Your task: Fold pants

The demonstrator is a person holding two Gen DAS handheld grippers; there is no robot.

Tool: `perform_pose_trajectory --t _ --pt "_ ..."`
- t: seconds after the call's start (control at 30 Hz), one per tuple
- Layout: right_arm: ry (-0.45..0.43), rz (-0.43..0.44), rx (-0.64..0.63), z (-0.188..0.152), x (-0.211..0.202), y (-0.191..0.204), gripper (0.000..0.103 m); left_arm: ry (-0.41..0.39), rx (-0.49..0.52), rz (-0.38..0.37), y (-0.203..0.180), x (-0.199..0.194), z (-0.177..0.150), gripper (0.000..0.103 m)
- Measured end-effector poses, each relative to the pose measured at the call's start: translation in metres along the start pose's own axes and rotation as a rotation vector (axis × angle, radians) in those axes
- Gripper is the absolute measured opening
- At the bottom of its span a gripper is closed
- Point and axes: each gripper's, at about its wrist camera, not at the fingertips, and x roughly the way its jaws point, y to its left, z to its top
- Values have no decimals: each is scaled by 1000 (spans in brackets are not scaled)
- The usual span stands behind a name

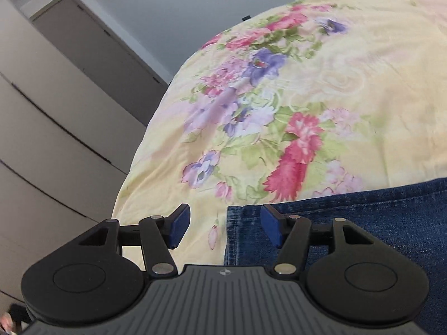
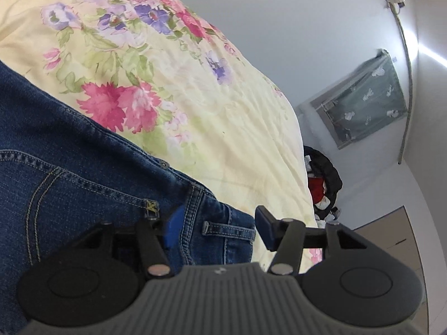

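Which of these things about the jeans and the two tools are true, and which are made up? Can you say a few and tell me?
1. The jeans lie on a yellow bedsheet with flowers on it. True.
2. The left tool is squeezed shut on the jeans. False: its fingers are spread apart, with the hem edge of the jeans between them, not pinched.
3. The right tool is open over the waistband end, where a belt loop shows. True.
4. The jeans are bright red. False: they are dark blue denim.
5. A covered window shows on the wall in the right wrist view. True.
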Motion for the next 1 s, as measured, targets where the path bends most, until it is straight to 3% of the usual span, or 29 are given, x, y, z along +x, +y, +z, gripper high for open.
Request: perform_pose_trajectory --t 0.3,0.47,0.77,0.87,1.0 --pt "47 212 273 -22 -66 -2 54 59 -420 -262 78 -31 -78 69" --pt "61 312 370 -42 -106 2 52 84 -643 -363 99 -35 -132 69" --pt "169 513 534 -100 -180 28 52 120 -762 -432 97 -22 -166 68" --pt "223 574 583 -116 -190 45 52 130 -774 -441 92 -19 -166 68" --pt "240 637 589 -112 -189 80 52 148 -772 -427 83 -15 -167 68"
